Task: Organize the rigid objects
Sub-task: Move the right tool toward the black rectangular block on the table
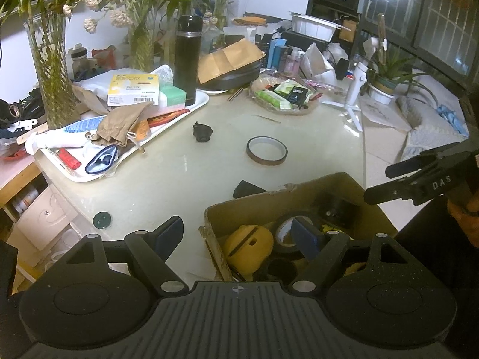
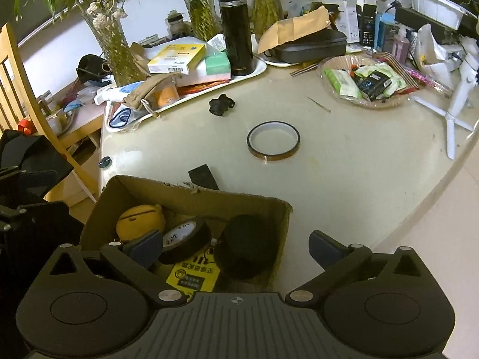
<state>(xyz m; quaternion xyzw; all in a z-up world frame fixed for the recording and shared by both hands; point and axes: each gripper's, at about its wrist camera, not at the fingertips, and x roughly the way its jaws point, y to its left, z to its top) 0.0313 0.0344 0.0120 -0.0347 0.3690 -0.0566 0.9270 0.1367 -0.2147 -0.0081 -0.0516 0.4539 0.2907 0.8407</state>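
A cardboard box [image 1: 356,190] [image 2: 134,190] stands at the table's near edge. In it lie a yellow case [image 1: 248,246] [image 2: 139,220], a black tape roll [image 2: 185,239] [image 1: 283,233] and a black round object [image 2: 245,246]. On the table lie a brown tape ring [image 1: 266,150] [image 2: 273,144], a small black part [image 1: 202,131] [image 2: 221,104], a flat black piece [image 1: 247,189] [image 2: 203,176] behind the box and a dark round cap [image 1: 101,219] [image 2: 104,162]. My left gripper [image 1: 236,236] is open and empty over the box's left wall. My right gripper [image 2: 236,248] [image 1: 386,181] is open and empty over the box's right wall.
A white tray [image 1: 191,109] [image 2: 257,70] at the back left holds a black flask [image 1: 188,59] [image 2: 235,30], boxes and a pouch. Vases with plants [image 1: 49,68] stand behind. A basket of packets [image 1: 284,95] [image 2: 365,82] and a white tripod [image 1: 354,89] [image 2: 458,101] stand right. A wooden chair [image 2: 18,89] is left.
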